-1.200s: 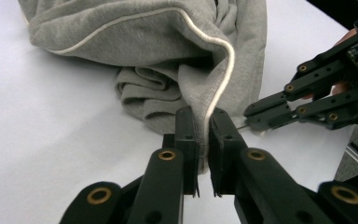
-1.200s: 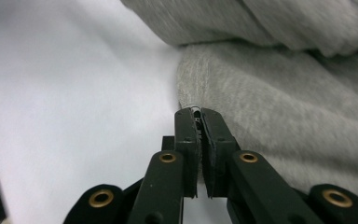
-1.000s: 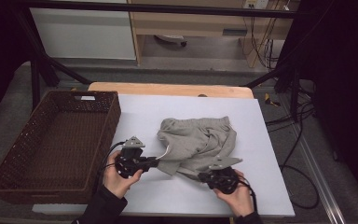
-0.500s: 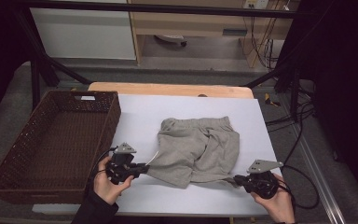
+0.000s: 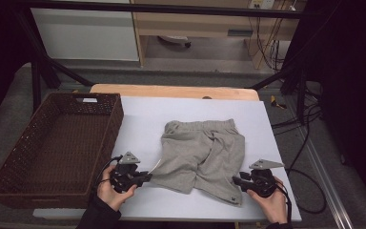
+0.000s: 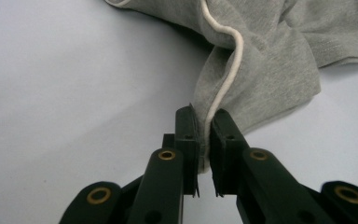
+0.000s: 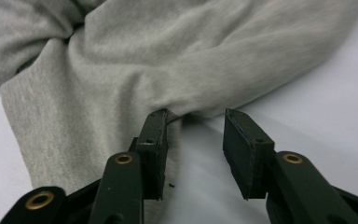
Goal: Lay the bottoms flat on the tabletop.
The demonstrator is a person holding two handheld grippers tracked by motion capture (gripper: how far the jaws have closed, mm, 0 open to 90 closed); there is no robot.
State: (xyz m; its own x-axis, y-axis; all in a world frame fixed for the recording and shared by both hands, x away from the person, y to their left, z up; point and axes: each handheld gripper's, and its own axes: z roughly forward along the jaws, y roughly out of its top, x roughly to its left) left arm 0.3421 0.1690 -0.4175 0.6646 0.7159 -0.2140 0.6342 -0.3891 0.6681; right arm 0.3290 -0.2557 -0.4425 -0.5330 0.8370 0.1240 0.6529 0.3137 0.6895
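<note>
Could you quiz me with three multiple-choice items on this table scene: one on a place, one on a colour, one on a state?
1. Where is the wicker basket?
A. Left of the shorts
B. Right of the shorts
C. On top of the shorts

2. What colour are the shorts?
A. Red
B. Grey
C. Blue

3. How does the left gripper stand?
A. Wide open, clear of the cloth
B. Shut on the shorts' edge
C. Resting in the basket

Answers:
1. A, it sits at the table's left side.
2. B, the fabric is grey with a pale cord.
3. B, its jaws pinch the hem.
</note>
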